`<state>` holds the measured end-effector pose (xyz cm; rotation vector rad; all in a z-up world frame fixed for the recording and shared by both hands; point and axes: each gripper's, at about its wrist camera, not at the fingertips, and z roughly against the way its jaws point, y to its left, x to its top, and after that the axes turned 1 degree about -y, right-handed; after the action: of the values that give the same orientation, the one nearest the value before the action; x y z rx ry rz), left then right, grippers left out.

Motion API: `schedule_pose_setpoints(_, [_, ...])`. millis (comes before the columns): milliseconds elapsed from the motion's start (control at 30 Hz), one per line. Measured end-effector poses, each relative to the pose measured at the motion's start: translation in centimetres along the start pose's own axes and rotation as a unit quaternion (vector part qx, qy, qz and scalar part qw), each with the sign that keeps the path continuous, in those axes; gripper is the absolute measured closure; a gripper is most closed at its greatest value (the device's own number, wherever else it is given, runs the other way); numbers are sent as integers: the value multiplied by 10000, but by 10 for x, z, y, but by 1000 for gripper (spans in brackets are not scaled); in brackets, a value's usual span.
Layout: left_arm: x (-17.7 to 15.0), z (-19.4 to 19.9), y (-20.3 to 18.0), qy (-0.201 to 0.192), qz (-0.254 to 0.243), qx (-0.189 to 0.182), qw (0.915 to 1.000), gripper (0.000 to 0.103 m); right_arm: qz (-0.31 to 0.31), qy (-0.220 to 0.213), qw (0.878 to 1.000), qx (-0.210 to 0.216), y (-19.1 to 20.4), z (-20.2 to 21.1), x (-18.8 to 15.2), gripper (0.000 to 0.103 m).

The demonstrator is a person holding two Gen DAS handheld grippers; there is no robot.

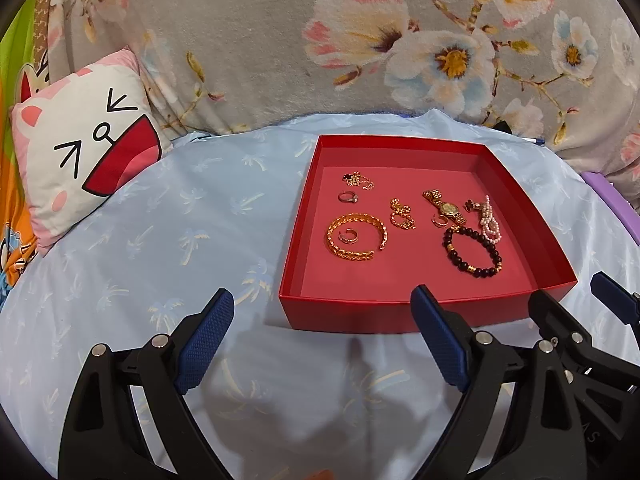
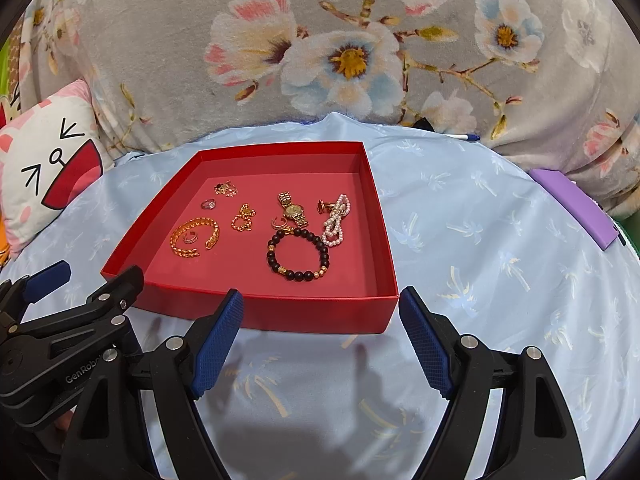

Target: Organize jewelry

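Both grippers hang side by side, low over a pale blue sheet (image 1: pixel 160 220) printed with palm trees. The left gripper (image 1: pixel 322 312) has its blue pads spread wide with nothing between them, filling the bottom of the left wrist view. The right gripper (image 2: pixel 321 312) is spread just as wide and just as empty at the bottom of its own view.

Just beyond both sits a shallow red box (image 2: pixel 256 312), right of centre in the left view, left of centre in the right view. All the jewelry lies on its floor. On the box's left side sits a gold bangle (image 2: pixel 196 236) with a small ring (image 2: pixel 189 237) inside its curve, and farther back a silver ring (image 2: pixel 208 203). A gold watch (image 2: pixel 293 210) lies mid-box. Nearer the front edge is a dark bead bracelet (image 2: pixel 298 256), with a pearl strand (image 2: pixel 337 220) just beside it to the right.

A cartoon-face pillow (image 1: pixel 80 160) rests at the left edge of the left view, and a grey flowered blanket (image 2: pixel 320 48) fills the top.
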<state>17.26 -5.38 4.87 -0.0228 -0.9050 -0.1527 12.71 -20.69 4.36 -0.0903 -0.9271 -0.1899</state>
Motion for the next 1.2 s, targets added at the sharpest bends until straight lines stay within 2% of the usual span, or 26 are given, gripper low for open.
schedule_pose_setpoints(1200, [4,9,0,-83,53,27,9999,16,-6,-109,9999,-6,-1,8,4,25])
